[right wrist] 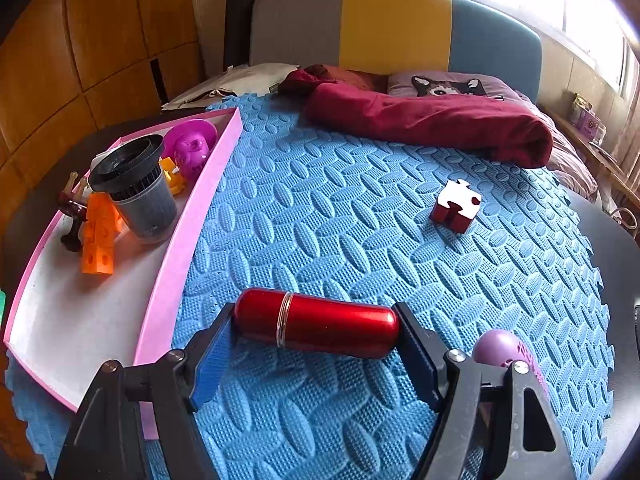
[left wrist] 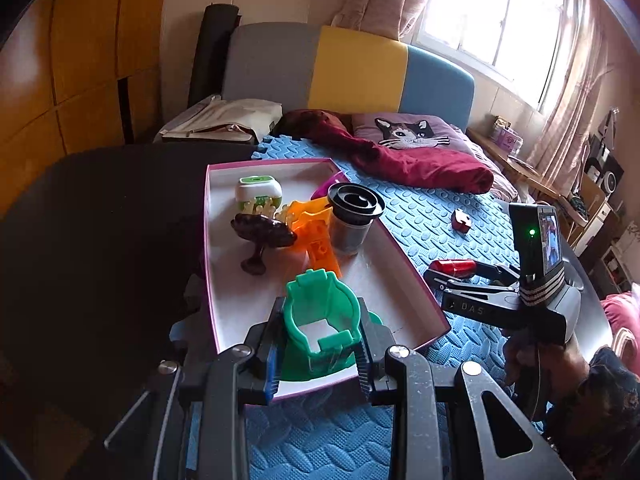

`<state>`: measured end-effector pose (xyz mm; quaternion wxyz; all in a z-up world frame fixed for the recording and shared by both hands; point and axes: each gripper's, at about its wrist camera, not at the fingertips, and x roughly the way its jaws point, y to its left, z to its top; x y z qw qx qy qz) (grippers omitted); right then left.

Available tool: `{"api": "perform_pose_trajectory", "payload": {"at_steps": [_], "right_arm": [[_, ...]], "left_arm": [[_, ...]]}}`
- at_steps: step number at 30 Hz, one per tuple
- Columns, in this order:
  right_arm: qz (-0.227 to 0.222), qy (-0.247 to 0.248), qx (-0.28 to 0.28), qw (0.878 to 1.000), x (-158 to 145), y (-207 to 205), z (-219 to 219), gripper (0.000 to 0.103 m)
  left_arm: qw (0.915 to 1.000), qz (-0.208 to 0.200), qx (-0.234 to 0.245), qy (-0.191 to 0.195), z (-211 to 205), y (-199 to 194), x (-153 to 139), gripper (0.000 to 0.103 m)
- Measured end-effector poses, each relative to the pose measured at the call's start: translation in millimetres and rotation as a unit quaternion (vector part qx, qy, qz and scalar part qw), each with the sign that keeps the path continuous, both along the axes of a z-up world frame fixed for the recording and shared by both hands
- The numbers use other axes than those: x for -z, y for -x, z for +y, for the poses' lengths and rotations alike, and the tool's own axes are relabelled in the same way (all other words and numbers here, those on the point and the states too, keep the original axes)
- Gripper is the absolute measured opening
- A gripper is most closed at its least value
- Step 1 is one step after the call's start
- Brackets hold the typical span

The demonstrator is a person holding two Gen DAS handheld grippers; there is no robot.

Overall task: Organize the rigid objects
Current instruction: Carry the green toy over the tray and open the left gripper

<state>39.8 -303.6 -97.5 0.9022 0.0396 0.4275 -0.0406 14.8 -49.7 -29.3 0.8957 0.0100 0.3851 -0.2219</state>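
Fingers (left wrist: 272, 356) of the left gripper (left wrist: 320, 354) pinch a green plastic piece (left wrist: 322, 322) from both sides, the jaws drawn in close against its walls, over the near end of a pink-rimmed tray (left wrist: 404, 256) with a white floor. Farther along that tray stand a dark cup with a black lid (left wrist: 352, 218), an orange block toy (left wrist: 316, 236), a dark brown stemmed piece (left wrist: 262, 236) and a white-and-green toy (left wrist: 259, 190); a purple toy (right wrist: 192, 146) lies at the far end.

To the right, the right gripper (right wrist: 316, 334) holds a red metal capsule (right wrist: 316, 326) lengthwise, its jaws set wide apart, one blue-padded finger (right wrist: 212, 354) pressing each rounded end. The capsule sits low over a blue foam mat (right wrist: 360, 240), just right of the tray's pink wall; whether it touches the mat cannot be told. A red-and-white puzzle-shaped block (right wrist: 456, 204) rests on the mat farther off and to the right, well apart from the tray. A pale purple rounded object (right wrist: 500, 346) shows just beside the right gripper's right finger.

Beyond the mat lie a crumpled maroon cloth (right wrist: 432, 120) and a cat-print pillow (left wrist: 408, 132), against a grey, yellow and blue headboard (left wrist: 356, 68).
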Motion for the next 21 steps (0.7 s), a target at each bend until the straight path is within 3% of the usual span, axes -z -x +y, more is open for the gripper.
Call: {"api": "perform_pose_trajectory", "payload": {"at_steps": [21], "right_arm": [[-0.001, -0.001, -0.001, 1.0, 0, 0, 0, 0.077]], "left_arm": [[0.9981, 0.045, -0.022, 0.035, 51, -12, 13, 0.031]]}}
